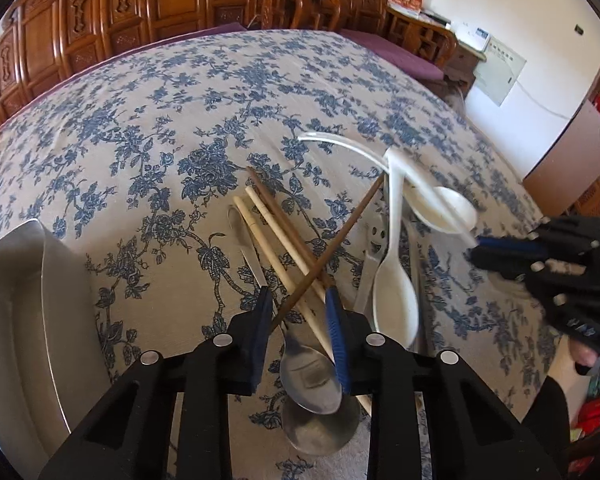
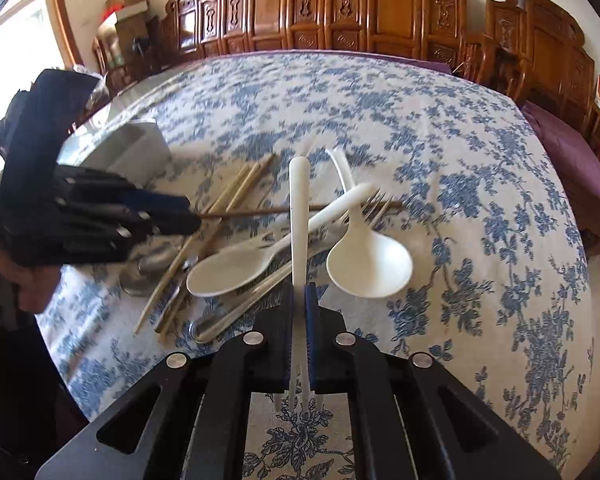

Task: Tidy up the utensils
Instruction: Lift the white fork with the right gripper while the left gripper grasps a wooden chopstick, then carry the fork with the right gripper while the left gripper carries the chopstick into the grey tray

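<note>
Right wrist view showed the right tongs [image 2: 300,312] clenched on a white fork [image 2: 299,216], handle pointing forward, tines back between the arms. Ahead on the floral-clothed worktop [image 2: 480,168] lay a loose pile: two white spoons [image 2: 370,264], pale chopsticks [image 2: 204,240], and metal utensils partly hidden beneath. A steel tray [image 2: 132,148] stood beside the pile at left.

Left wrist view showed the left tongs [image 1: 300,320] with fingers apart, yet a dark chopstick [image 1: 332,248] slanted up from between them off the pile; whether it was gripped could not be told. A metal spoon [image 1: 310,376] lay just below those tongs.
</note>
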`<state>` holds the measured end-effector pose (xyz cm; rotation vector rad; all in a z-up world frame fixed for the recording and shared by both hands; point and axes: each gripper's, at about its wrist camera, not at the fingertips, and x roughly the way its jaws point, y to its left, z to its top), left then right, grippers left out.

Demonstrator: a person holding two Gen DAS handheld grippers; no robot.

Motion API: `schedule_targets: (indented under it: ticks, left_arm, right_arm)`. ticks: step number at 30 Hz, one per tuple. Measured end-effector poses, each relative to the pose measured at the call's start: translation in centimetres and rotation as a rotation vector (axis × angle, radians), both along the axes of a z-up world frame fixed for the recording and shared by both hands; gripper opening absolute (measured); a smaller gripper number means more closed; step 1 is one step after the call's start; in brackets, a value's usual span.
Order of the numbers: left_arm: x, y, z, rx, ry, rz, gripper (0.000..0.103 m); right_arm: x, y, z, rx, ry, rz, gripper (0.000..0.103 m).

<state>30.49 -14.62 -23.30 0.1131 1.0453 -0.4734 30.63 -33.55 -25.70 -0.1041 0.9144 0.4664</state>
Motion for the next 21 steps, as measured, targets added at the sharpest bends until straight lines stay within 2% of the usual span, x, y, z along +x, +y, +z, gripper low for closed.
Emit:
schedule_targets:
  ticks: [3,8,13,21]
  left_arm:
    - [0.3,-0.1,-0.2,0.001,0.009,-0.007,0.024]
    - [0.5,-0.4,-0.6,0.002,0.039,-0.027,0.004]
    - [-0.3,-0.2,0.4,-0.01,0.021,-0.025,0.004]
    - [-3.2,1.0,4.4,-0.003,-0.061,0.008,0.004]
  right_arm:
    - [0.0,-0.4,0.3,0.009,-0.003,-0.01,0.007]
    - [-0.2,-0.4,0.8,0.005,-0.011,-0.013,0.007]
    - [-1.0,-0.5,1.8,0.012,-0.042,-0.012,0.007]
    - [-2.1,0.5,3.9,0.018,-0.074,-0.01,0.007]
